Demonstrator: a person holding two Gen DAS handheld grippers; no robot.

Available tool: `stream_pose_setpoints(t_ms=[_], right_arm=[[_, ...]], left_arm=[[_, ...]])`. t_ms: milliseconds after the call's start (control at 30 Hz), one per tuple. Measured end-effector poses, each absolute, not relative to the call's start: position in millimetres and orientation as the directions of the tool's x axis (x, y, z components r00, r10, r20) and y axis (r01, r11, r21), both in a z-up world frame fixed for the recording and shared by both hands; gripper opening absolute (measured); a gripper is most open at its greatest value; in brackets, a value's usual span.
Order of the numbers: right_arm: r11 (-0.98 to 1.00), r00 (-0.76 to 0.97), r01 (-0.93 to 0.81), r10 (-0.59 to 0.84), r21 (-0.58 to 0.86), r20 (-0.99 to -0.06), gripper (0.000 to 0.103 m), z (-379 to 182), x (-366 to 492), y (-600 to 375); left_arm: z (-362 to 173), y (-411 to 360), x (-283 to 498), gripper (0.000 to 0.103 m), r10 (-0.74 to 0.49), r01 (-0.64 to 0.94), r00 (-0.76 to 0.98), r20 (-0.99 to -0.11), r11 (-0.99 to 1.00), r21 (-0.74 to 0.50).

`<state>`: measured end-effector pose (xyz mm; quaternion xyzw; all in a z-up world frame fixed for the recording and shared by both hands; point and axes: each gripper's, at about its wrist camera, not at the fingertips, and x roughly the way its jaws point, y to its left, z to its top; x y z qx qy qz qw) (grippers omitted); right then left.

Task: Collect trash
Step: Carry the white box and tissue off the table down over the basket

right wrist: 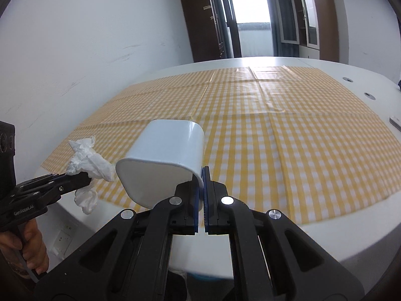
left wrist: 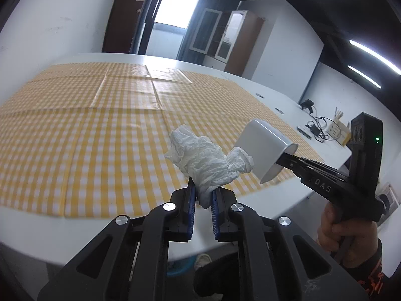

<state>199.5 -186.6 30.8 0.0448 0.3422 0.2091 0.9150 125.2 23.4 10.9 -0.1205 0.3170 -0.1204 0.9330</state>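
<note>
While held clear of the table, left gripper [left wrist: 203, 195] closed on a crumpled white tissue [left wrist: 208, 160], wad pinched between the blue pads with most of its bulk standing beyond the fingertips toward 12 o'clock and a tail hanging below. Right gripper [right wrist: 202, 175] shut on the rim of a small white bin [right wrist: 165, 160], one wall clamped between the pads, body tipped away from the camera toward 11 o'clock, mouth turned back toward the holder. From the left wrist view, bin [left wrist: 265, 148] just beside the tissue at 3 o'clock, near but apart, its open end not facing the wad. From the right wrist view, tissue [right wrist: 87, 160] at 9 o'clock of the bin, outside it. Step in hand, as judged: trash lifted, not yet deposited. Next move likely calls for turning the bin's mouth toward the wad or carrying the wad round to the opening, then parting the left jaws only once the tissue sits over the cavity. Beyond both tools, yellow checked tablecloth [left wrist: 100, 130] spread over a white table [left wrist: 313, 135]; farther off at 2 o'clock, cables and a small box [left wrist: 338, 133]; at 12 o'clock, bright doorway [right wrist: 250, 5] and cabinets.
</note>
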Motion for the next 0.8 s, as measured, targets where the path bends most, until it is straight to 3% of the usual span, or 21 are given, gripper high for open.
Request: stream_pose_setpoints(t_ms=[333,800], right_arm=[[0.895,0.675,-0.39,0.436,0.214,-0.595,0.002,15.5,117.1,-184.1],[0.884,0.588,-0.432,0.426,0.179,-0.687,0.002,-42.6,40.2,-175.5]], left_arm=[[-12.3,16.3,57.7,0.01,-0.303,0.147,0.777,-0.552,0.94,-0.309],[-109.5,2.3,24.4,0.01,-0.29,0.101,0.673,-0.68,0.947,-0.305]])
